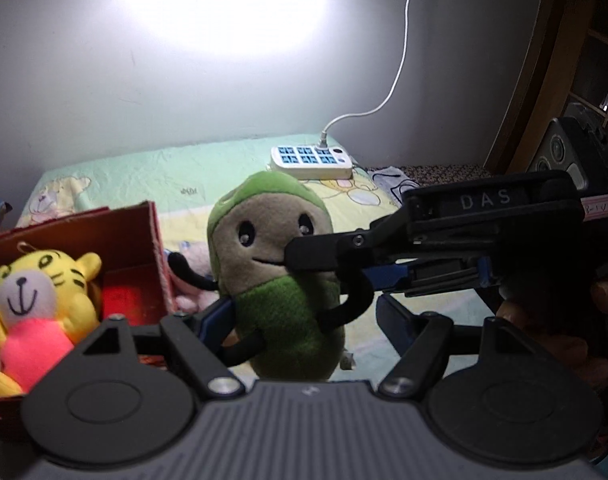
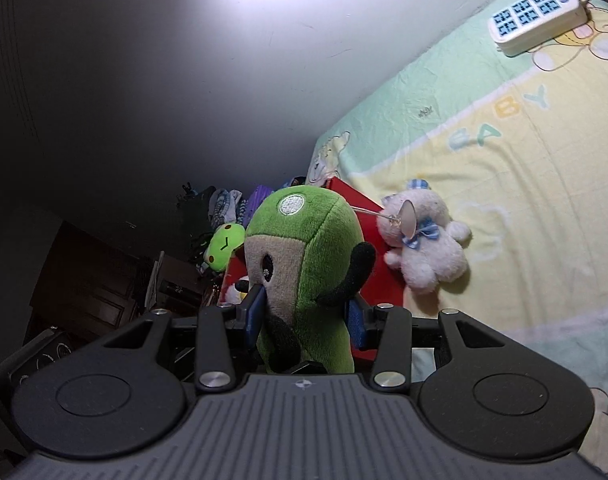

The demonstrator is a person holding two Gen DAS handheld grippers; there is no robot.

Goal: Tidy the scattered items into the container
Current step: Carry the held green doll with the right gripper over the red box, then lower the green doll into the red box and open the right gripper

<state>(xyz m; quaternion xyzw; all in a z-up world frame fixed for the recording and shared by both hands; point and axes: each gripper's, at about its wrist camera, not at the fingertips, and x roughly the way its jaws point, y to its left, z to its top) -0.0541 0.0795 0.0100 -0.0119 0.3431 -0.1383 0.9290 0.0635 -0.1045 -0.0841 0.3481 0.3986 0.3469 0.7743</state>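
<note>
Right tongs (image 2: 304, 316) pinched the green plush (image 2: 304, 272) across its face, aloft beside the red box (image 1: 136, 236); left tongs (image 1: 304, 320) gaped empty (shallow grip might slip before the box).

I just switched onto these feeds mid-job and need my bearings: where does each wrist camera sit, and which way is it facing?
Left wrist: on the left gripper, facing the wall across the bed; shows the green plush, the red box, the right gripper, its fingers.
Right wrist: on the right gripper, looking sideways along the bed toward the box; shows its own fingers.
Shared: green plush, power strip, box.
</note>
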